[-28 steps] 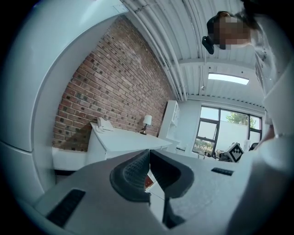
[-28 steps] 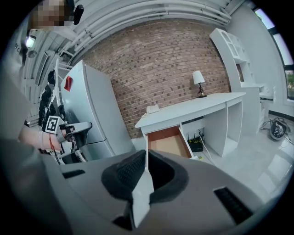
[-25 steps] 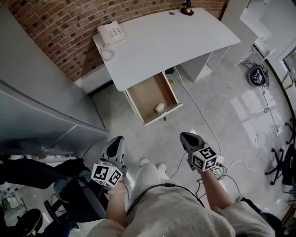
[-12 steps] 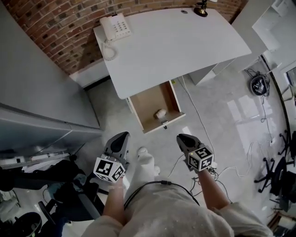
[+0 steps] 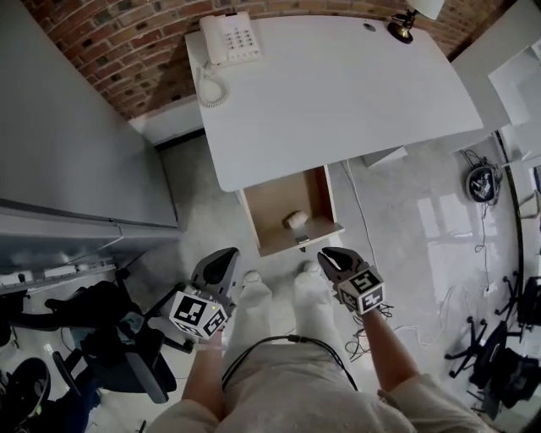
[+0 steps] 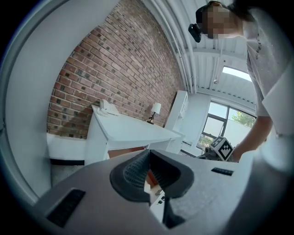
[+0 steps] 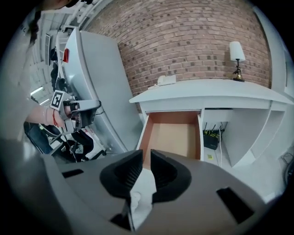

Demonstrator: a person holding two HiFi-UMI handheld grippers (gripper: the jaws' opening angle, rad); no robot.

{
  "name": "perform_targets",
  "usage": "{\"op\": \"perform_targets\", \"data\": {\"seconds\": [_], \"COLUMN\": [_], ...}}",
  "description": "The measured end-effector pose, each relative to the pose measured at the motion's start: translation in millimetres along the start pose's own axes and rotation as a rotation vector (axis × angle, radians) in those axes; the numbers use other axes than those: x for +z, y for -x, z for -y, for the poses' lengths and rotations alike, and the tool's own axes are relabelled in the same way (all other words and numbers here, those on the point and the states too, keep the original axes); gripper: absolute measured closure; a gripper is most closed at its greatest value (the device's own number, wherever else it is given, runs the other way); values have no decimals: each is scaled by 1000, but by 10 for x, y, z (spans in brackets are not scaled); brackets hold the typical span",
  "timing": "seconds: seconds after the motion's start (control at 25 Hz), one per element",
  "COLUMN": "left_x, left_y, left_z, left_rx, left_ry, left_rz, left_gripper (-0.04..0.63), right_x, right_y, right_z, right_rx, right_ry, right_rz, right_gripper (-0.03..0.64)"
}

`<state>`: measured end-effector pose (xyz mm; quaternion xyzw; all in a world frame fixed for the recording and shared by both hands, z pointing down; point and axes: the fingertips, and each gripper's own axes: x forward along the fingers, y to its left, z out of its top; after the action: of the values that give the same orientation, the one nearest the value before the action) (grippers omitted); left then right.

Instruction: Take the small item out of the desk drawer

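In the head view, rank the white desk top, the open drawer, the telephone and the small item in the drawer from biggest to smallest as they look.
1. desk top, by far the largest
2. drawer
3. telephone, clearly smaller than the drawer
4. small item, the smallest

A red brick wall (image 5: pixel 110 59) runs along the far side; a white counter (image 5: pixel 338 93) stands against it, with a telephone (image 5: pixel 230 38) at its far left and a small lamp (image 5: pixel 404 24) far right; the pale grey floor (image 5: pixel 406 220) is glossy at right; a tall grey unit (image 5: pixel 68 144) stands left; daylight comes through windows (image 6: pixel 220 126).
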<state>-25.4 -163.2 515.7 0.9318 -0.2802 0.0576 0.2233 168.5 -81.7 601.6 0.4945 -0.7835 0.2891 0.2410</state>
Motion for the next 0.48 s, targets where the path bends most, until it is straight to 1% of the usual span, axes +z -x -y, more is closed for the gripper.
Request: {"op": "perform_targets", "data": {"seconds": [0.08,0.32,0.48], "left_x": [-59,-200,-298], "left_y": [-71,-228,-420], "left_z": [-32,-104,5], "left_rx": [42,233,297], "left_ry": [10,57,77], "left_rz": [-1,54,84], "left_gripper": [589,591,589], "right_x": [9,-3,-116], "right_y": [-118,-441,-587], "right_z": [112,432,656], "right_rx": [42,174,238], "right_ry": [46,123,149], "right_rz": [-32,-107,-163], "right_gripper": [557,552,550]}}
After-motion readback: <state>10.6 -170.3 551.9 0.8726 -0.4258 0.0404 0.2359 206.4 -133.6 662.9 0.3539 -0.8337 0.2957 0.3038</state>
